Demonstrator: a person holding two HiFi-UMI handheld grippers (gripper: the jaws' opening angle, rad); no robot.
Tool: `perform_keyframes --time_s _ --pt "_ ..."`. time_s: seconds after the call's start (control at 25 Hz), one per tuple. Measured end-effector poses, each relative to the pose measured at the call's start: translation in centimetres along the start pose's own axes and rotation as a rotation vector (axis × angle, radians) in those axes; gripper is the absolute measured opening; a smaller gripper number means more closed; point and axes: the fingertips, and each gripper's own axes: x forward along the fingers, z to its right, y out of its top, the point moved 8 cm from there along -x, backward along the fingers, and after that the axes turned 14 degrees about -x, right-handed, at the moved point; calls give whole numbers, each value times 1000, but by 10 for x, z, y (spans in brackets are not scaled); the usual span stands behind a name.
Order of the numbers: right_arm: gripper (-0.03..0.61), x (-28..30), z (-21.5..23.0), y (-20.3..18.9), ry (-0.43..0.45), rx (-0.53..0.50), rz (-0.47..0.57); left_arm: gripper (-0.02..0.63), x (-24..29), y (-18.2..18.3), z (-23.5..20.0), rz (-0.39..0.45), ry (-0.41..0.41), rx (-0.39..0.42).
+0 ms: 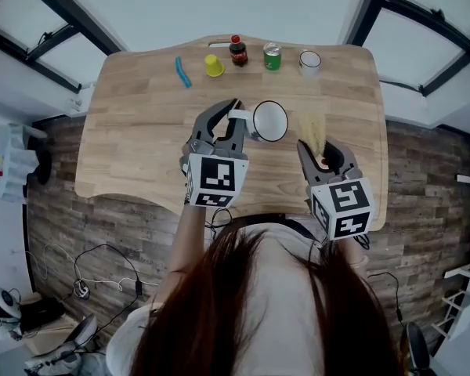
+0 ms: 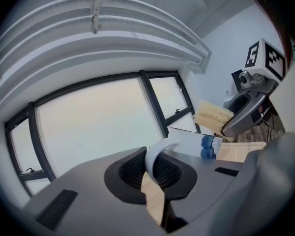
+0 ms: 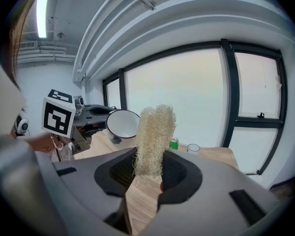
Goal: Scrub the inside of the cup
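Cup: the white enamel cup with a dark rim (image 1: pixel 269 121) is held over the middle of the tabletop by its curved white handle (image 2: pixel 158 153). Its mouth is turned toward the right hand-held gripper, and the inside shows plain white.
Room: tall black-framed windows (image 1: pixel 31 22) line the far side and both corners, bright and washed out. White ceiling beams (image 3: pixel 152 14) curve above them.
Floor: grey-brown plank floor (image 1: pixel 55 210) surrounds the tabletop, with black cables (image 1: pixel 102 269) looping on it to the person's left.
Surface: the pale wooden tabletop (image 1: pixel 141 131) has rounded corners and grain running side to side.
Left side: the left hand-held gripper (image 1: pixel 236 117) has its jaws closed on the cup's handle, the ribbed pads pinching it from both sides.
Right side: the right hand-held gripper (image 1: pixel 319 153) has its jaws clamped on the base of the straw-coloured fibrous scrubber (image 1: pixel 312 129). The scrubber stands up out of the jaws, near the cup's rim but apart from it.
Far edge: a row runs left to right, made up of a blue curved strip (image 1: pixel 182 72), a small yellow cup (image 1: pixel 213 66), a dark cola bottle with a red cap (image 1: pixel 237 51), a green can (image 1: pixel 272 56) and a small white mug (image 1: pixel 309 61).
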Motion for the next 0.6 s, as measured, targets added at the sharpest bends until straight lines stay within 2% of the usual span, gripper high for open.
perform_keyframes --time_s 0.6 --pt "123 7 -6 10 91 -115 -16 25 9 5 7 -9 -17 70"
